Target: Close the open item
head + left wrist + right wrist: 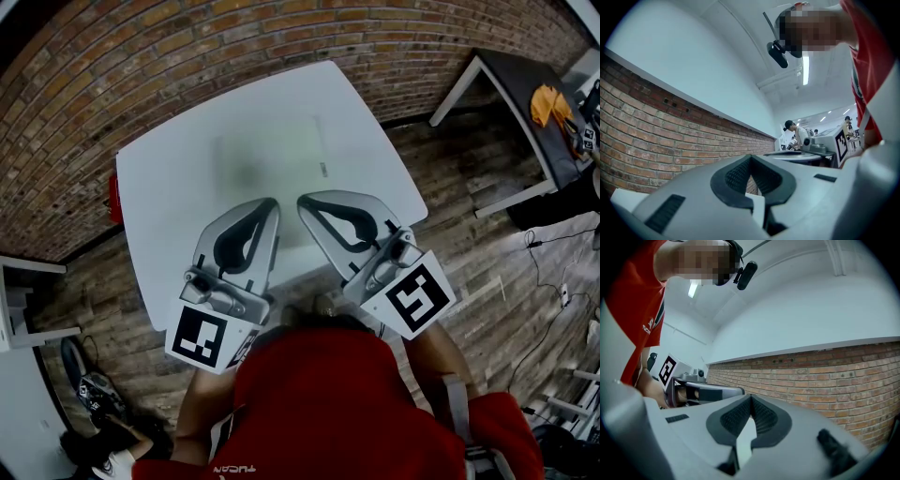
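Observation:
In the head view both grippers hang side by side over the near part of a white table (187, 169), tips pointing away from me. My left gripper (272, 202) is shut with nothing in it; my right gripper (302, 201) is likewise shut and empty. A pale, flat rectangular thing (281, 150) lies faintly visible on the table beyond them; I cannot tell what it is. The left gripper view looks up along its closed jaws (750, 157) at a brick wall (656, 140) and ceiling. The right gripper view shows its closed jaws (750, 397) the same way.
A red object (114, 199) sticks out at the table's left edge. A black table (525, 103) with an orange item (548, 101) stands at the upper right. Brick wall (187, 47) runs behind, cables (553, 281) lie on the wood floor. People (797, 133) stand far off.

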Demonstrator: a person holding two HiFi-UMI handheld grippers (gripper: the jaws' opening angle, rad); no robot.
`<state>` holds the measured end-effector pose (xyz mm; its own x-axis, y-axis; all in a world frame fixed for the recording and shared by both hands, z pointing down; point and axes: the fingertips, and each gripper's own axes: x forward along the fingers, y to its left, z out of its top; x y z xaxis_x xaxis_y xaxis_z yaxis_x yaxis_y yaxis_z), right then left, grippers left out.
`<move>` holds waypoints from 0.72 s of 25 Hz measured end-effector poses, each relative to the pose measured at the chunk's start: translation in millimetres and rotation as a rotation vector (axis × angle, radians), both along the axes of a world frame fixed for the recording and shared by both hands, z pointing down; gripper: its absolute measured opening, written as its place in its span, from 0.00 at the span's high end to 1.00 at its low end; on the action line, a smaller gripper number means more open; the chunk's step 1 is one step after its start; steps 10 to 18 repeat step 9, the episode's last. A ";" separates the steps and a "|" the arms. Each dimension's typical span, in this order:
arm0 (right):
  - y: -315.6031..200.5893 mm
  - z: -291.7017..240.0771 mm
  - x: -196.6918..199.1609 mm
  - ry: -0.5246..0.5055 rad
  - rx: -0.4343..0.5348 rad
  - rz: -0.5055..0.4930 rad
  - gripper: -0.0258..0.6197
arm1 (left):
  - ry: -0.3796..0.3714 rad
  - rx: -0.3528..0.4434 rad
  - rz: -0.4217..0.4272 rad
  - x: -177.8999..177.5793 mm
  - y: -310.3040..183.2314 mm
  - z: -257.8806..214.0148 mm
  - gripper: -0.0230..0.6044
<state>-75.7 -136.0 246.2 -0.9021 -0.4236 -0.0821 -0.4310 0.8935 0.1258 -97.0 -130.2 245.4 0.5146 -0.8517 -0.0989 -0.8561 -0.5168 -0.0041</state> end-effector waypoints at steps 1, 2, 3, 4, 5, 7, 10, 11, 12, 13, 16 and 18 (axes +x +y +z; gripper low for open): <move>0.2 -0.4 -0.2 -0.001 0.001 0.000 0.91 | 0.000 0.000 0.000 0.0 0.3 0.0 0.94; 0.6 -1.0 -0.6 -0.003 0.001 0.000 0.91 | 0.000 0.000 0.000 -0.2 0.7 0.0 0.94; 1.1 -1.4 -1.1 -0.004 0.002 0.000 0.91 | 0.000 0.000 -0.001 -0.6 1.2 -0.1 0.94; 1.8 -1.7 -1.6 -0.005 0.002 0.000 0.91 | -0.001 0.000 -0.001 -1.2 1.8 -0.2 0.94; 2.4 -2.0 -2.1 -0.005 0.003 0.000 0.91 | 0.000 0.000 -0.001 -1.8 2.3 -0.3 0.94; 3.0 -2.3 -2.6 -0.006 0.004 0.000 0.91 | -0.001 0.001 -0.002 -2.3 3.0 -0.5 0.94; 3.0 -2.4 -2.6 -0.006 0.004 0.000 0.91 | -0.001 0.002 -0.002 -2.5 3.1 -0.8 0.94; 3.0 -2.4 -2.6 -0.006 0.004 0.000 0.91 | -0.001 0.002 -0.002 -2.5 3.1 -0.8 0.94; 3.0 -2.4 -2.6 -0.006 0.004 0.000 0.91 | -0.001 0.002 -0.002 -2.5 3.1 -0.8 0.94; 3.0 -2.4 -2.6 -0.006 0.004 0.000 0.91 | -0.001 0.002 -0.002 -2.5 3.1 -0.8 0.94; 3.0 -2.4 -2.6 -0.006 0.004 0.000 0.91 | -0.001 0.002 -0.002 -2.5 3.1 -0.8 0.94; 3.0 -2.4 -2.6 -0.006 0.004 0.000 0.91 | -0.001 0.002 -0.002 -2.5 3.1 -0.8 0.94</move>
